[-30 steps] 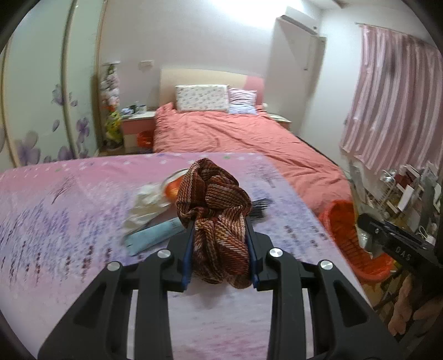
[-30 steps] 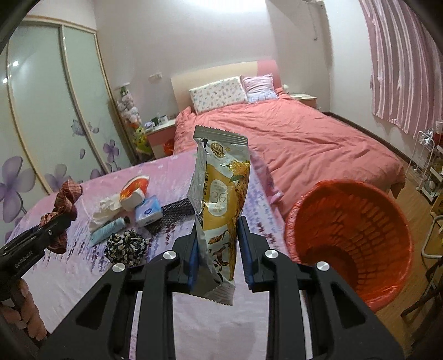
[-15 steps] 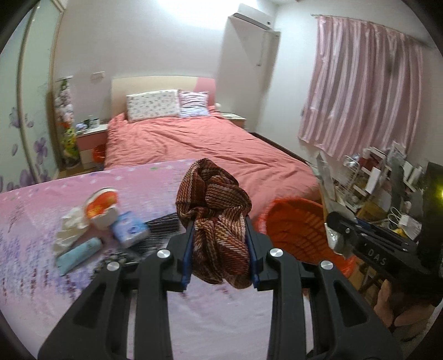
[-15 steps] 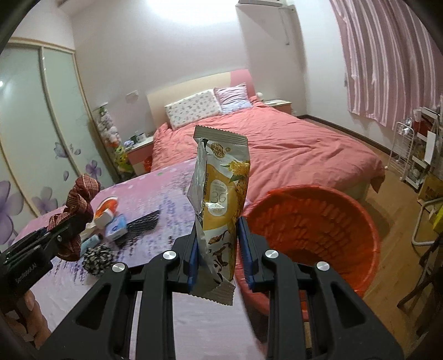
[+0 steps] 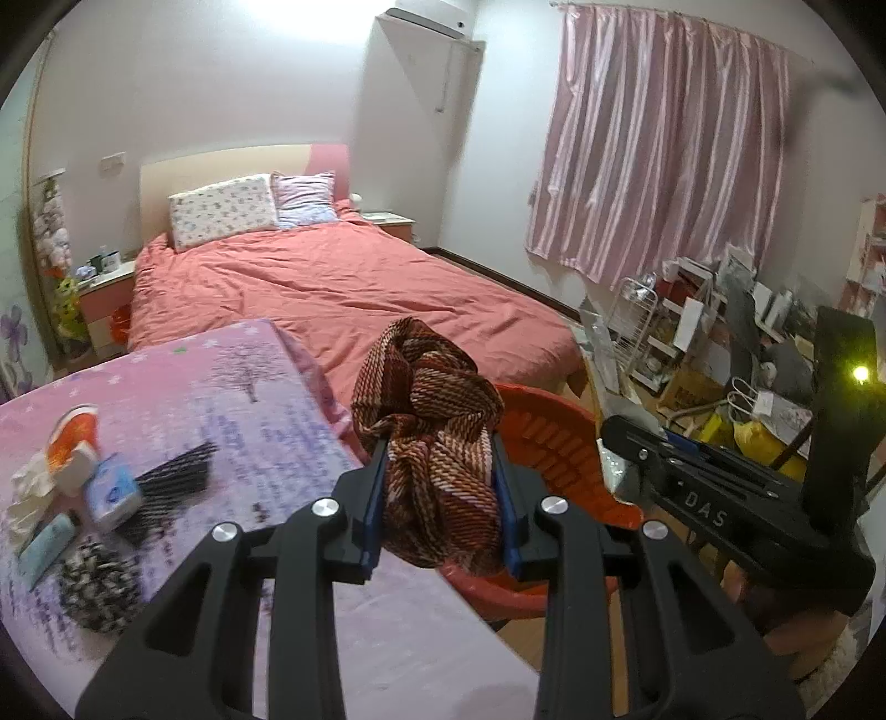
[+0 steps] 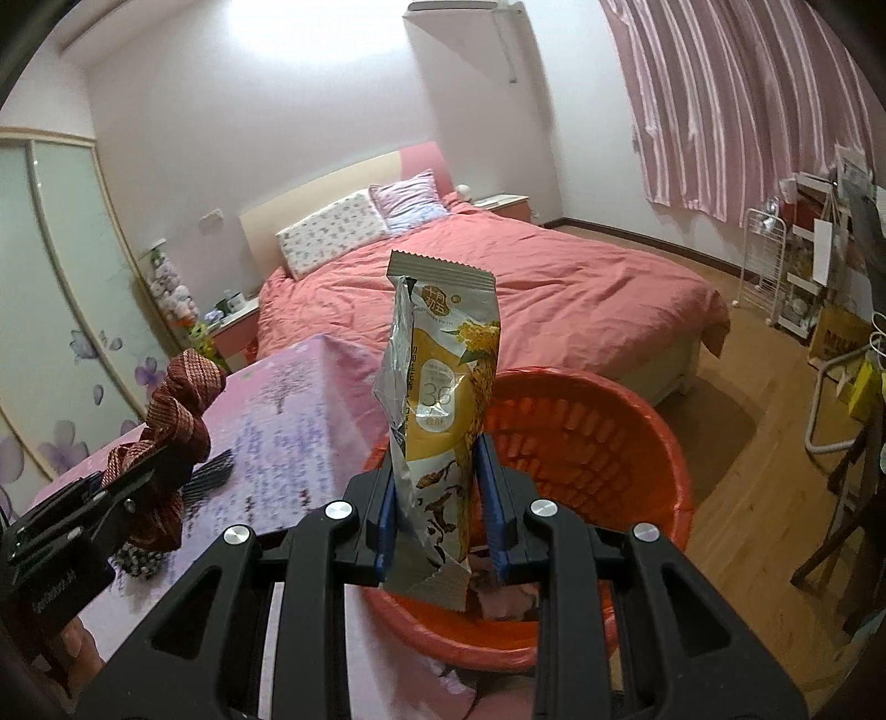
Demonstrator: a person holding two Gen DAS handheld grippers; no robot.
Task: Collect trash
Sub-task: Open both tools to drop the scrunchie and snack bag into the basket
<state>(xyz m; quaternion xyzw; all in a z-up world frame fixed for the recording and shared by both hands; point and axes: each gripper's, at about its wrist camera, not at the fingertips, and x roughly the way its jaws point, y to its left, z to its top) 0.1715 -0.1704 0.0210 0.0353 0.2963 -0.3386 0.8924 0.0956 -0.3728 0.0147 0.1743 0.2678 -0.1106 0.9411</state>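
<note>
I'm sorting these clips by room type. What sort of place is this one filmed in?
Most likely a home bedroom: a double bed with a coral-pink duvet and two patterned pillows, pink striped window curtains, and a sliding wardrobe with frosted flower-print doors.

Black skeletal tongs point(image 5: 440, 501), blue inner pads point(image 5: 374, 498), silver screws point(image 5: 325, 507), white "DAS" lettering point(image 5: 704, 508)

- Home bedroom: made bed point(image 5: 332, 288) with pillows point(image 5: 221, 216), nightstand point(image 5: 105, 299).
- Pink curtains point(image 5: 664, 160), sliding wardrobe doors point(image 6: 50, 310).
- Possibly air conditioner point(image 5: 426, 16) overhead.
</note>
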